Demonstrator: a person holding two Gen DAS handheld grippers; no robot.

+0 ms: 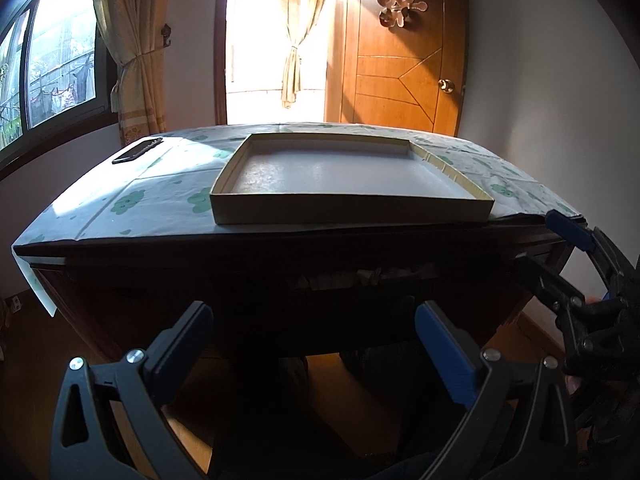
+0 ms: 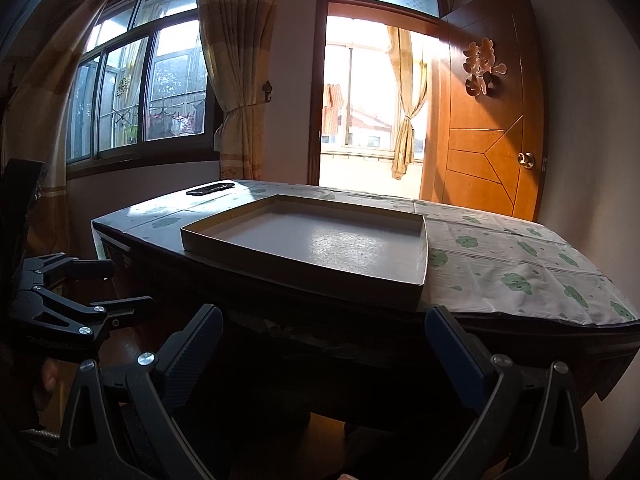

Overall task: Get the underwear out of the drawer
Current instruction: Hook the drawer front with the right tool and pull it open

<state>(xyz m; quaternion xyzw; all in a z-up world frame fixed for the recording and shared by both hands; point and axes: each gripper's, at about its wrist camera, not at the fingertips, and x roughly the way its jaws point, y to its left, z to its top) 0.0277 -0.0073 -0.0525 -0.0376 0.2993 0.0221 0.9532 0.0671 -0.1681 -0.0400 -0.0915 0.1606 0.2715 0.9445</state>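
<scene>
left claw point(image 1: 312, 340) and right claw point(image 2: 324, 344) – both spread wide, gripping nothing – sit at lower centre of their frames before the dark table point(image 1: 240, 276) front. a pale strip, possibly underwear point(image 1: 360, 274) in the drawer, shows mid-frame below the shallow tray point(image 1: 352, 210); unclear.

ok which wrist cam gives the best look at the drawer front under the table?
Left wrist. It faces the drawer head-on, with pale fabric showing along its top edge, between the open fingers of the left gripper. The right wrist view catches the same front at an angle, dark, with only a faint pale strip below the tray.
</scene>
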